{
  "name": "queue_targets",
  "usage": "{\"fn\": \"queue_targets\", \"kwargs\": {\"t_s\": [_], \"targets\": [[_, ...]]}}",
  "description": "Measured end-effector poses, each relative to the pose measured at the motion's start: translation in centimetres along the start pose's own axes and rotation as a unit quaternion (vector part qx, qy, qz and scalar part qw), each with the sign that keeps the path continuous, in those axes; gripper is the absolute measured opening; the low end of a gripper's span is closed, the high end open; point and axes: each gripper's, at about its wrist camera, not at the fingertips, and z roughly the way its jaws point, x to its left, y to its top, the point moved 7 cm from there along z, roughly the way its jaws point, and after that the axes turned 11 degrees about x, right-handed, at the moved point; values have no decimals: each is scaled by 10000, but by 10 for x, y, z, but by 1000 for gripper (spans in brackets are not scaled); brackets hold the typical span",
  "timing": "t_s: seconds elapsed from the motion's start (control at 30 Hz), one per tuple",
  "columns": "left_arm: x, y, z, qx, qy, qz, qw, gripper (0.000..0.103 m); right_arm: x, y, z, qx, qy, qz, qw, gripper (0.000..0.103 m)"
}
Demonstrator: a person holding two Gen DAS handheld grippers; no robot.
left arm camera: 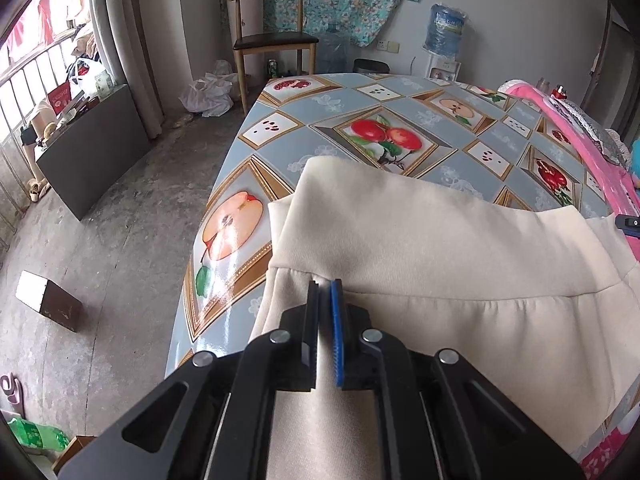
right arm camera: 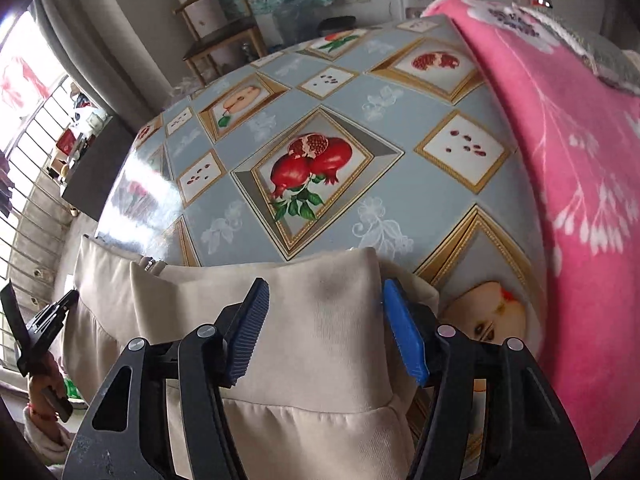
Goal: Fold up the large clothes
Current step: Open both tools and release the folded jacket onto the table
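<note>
The left gripper (left arm camera: 325,292) has its ribbed fingers clamped on a gathered seam of the soft cream garment (left arm camera: 420,248) lying on the glossy fruit-print bench (left arm camera: 400,100), while the right gripper (right arm camera: 325,300) stands wide apart astride the garment's thick waistband, beside a pink blanket (right arm camera: 580,140).

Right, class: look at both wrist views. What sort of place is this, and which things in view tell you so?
Probably a lived-in home room, not a lab or shop: a table under a fruit-print oilcloth, a wooden chair by the wall, a water dispenser, and a pink floral blanket on the table's edge.
</note>
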Motion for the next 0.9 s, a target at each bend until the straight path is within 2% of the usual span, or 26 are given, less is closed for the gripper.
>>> {"fn": "queue_targets", "kwargs": {"t_s": [0.03,0.07,0.1,0.13,0.17,0.23,0.3,0.4,0.5,0.6,0.63,0.67,0.7,0.73,0.77,0.8,0.9], "targets": [[-1,0,0,-5,31,14,10000,6,0,0,2,-2,-137,-41,9999,44],[-1,0,0,-7,57,27,10000,6,-1,0,4,-35,-418,-79,9991,28],[-1,0,0,-8,70,30,10000,6,-4,0,3,-72,-608,-69,9981,19],[-1,0,0,-9,72,24,10000,6,-5,0,-2,-165,-561,-6,9983,9],[-1,0,0,-5,65,18,10000,6,-6,0,-11,-338,-390,84,9986,6],[0,0,0,7,25,-18,10000,6,-13,0,-34,-779,-319,263,9961,5],[0,1,-1,12,-1,-46,10000,6,-23,0,-46,-1079,-77,524,9928,5],[-2,2,0,24,51,18,10000,6,-35,2,-28,-964,13,751,9925,5],[-2,1,4,89,63,39,9999,6,-39,0,10,-527,-274,741,9955,5],[-2,2,0,87,16,28,10000,9,-34,-3,-2,-617,-693,677,9934,12],[0,2,-5,72,-22,-3,10000,12,-32,-4,-12,-707,-798,653,9922,22],[3,2,-10,46,-6,-69,10000,22,-30,-8,-26,-819,-956,615,9901,34],[7,2,-17,-4,-16,-146,9999,34,-26,-13,-43,-999,-1132,533,9871,40],[9,2,-23,-52,-55,-199,9998,39,-21,-20,-59,-1174,-1202,430,9848,51],[11,1,-32,-131,-134,-238,9995,44,-12,-30,-75,-1325,-1190,296,9836,57],[11,-1,-40,-188,-191,-242,9993,48,-4,-41,-87,-1401,-1139,195,9834,58],[-1,-11,-61,-282,-530,-50,9982,60,23,-77,-96,-1383,-916,-144,9860,65]]}}
